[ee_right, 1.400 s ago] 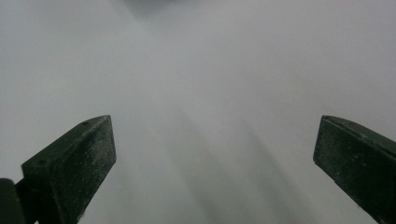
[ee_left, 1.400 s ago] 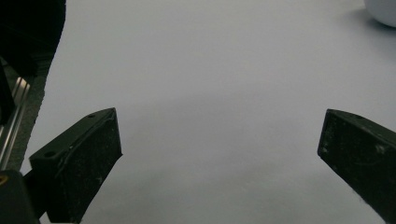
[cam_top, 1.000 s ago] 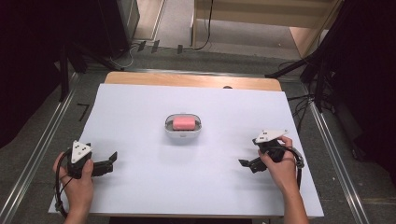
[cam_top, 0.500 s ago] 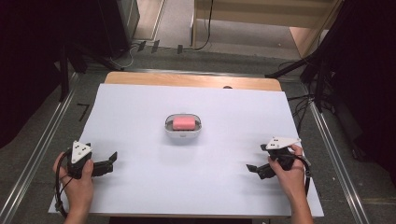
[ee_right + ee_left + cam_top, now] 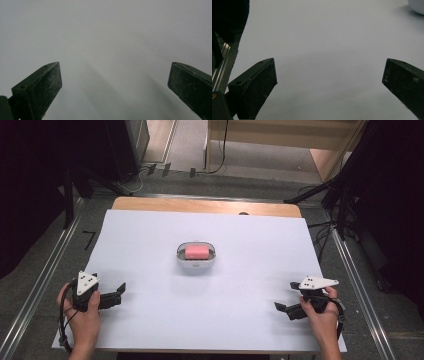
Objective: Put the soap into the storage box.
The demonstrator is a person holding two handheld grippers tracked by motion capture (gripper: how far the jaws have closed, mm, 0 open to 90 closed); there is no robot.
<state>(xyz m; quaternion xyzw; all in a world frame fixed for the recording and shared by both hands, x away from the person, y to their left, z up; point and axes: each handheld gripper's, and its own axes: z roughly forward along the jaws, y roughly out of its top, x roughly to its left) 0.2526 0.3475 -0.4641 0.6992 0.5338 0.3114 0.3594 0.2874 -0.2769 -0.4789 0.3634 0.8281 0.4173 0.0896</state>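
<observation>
Left gripper: held in the left hand at the near left corner of the table; jaws spread wide, nothing between them, bare white surface beyond.
Right gripper: held in the right hand near the front right edge; jaws wide apart, empty, low over the sheet.
Dish: small, white, oval, at the table's middle, well apart from both grippers; pink block lying inside.
Surface: white sheet covering most of the table, plain and matte; strip of wooden tabletop exposed along the far edge.
Room: grey floor around the table, metal rails along both sides, black cables trailing at the far end, dark drapes left and right, pale wooden panel beyond.
</observation>
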